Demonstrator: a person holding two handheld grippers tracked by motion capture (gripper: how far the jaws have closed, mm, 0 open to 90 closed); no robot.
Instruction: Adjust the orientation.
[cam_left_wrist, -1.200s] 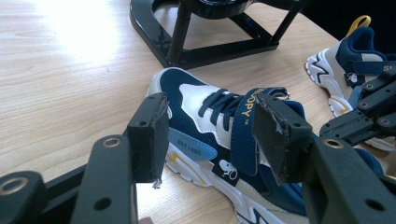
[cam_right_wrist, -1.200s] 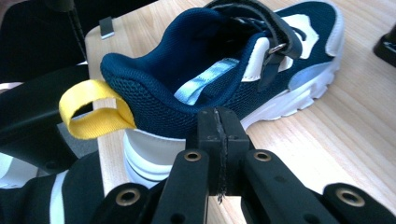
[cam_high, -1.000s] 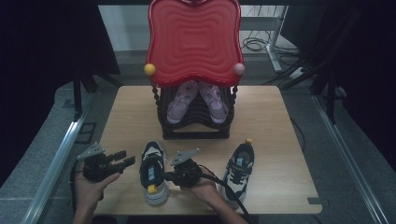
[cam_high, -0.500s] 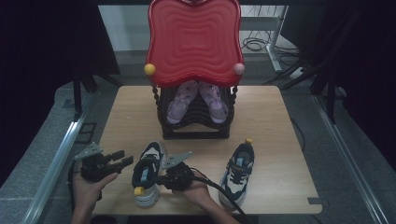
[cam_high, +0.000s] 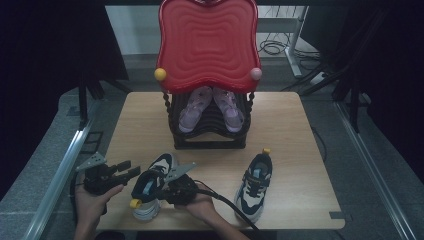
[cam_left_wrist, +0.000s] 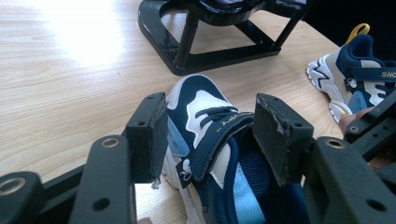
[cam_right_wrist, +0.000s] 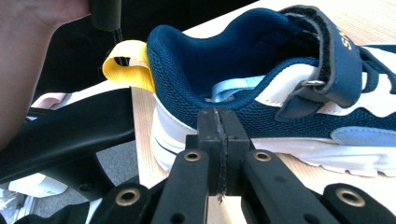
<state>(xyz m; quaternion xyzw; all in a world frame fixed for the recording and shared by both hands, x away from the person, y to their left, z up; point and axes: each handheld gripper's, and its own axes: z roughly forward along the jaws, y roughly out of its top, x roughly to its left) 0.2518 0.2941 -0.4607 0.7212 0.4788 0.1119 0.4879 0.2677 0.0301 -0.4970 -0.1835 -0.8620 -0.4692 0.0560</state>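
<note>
A navy and white sneaker (cam_high: 150, 186) with a yellow heel loop lies near the table's front left, toe pointing to the back right. My right gripper (cam_high: 160, 189) is shut with nothing between its jaws, and its tips touch the sneaker's side (cam_right_wrist: 261, 84) below the collar. My left gripper (cam_high: 131, 169) is open just left of that sneaker. In the left gripper view the sneaker (cam_left_wrist: 210, 154) shows between the open jaws but beyond the pads (cam_left_wrist: 275, 135). The matching sneaker (cam_high: 255, 185) lies at the front right, apart from both grippers.
A black shoe rack (cam_high: 210, 140) with a red wavy top (cam_high: 207, 45) stands at the back middle of the wooden table (cam_high: 300, 125) and holds a lilac pair (cam_high: 192, 107). Its base (cam_left_wrist: 210, 56) lies just beyond the near sneaker. The table's front edge is close to both hands.
The near sneaker has slid left and turned, its heel now toward the front left. My right gripper moved left along with it. The left gripper has stayed put.
</note>
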